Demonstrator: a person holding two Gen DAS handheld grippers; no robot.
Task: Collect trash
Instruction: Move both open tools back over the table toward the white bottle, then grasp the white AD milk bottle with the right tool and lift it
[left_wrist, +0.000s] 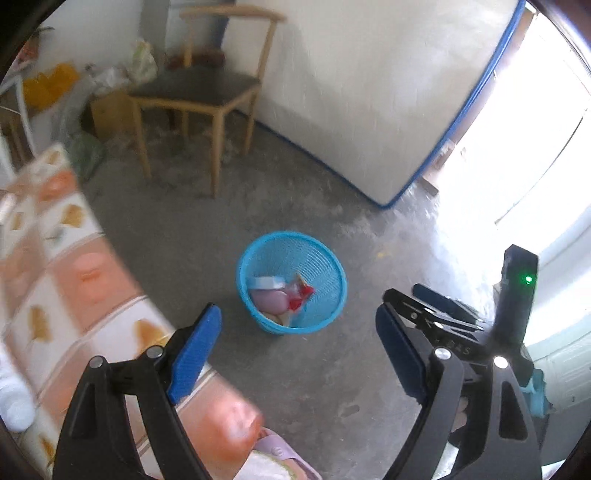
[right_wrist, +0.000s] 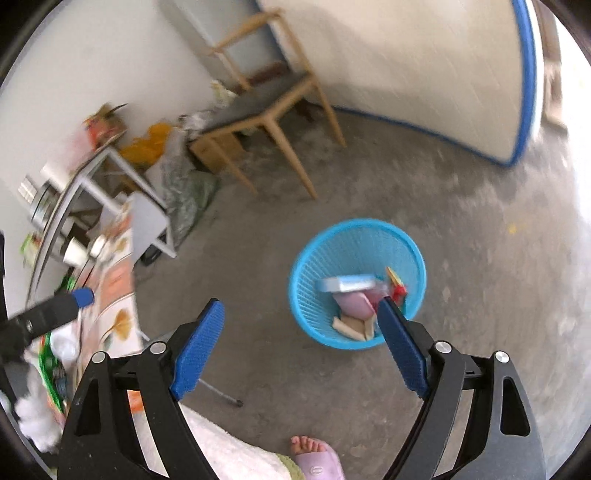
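A blue mesh basket stands on the concrete floor. Inside it lie a white and blue box, a pink piece and a red wrapper. My left gripper hangs open and empty above the floor, just short of the basket. My right gripper is open and empty too, its right pad over the basket's near rim. In the left wrist view the right gripper's fingers show at the right. White tissue and a green packet lie on the table.
A table with an orange and white patterned cloth borders the left. A wooden chair and bags stand at the back wall, beside a white panel with a blue edge. A person's foot in a pink slipper is at the bottom.
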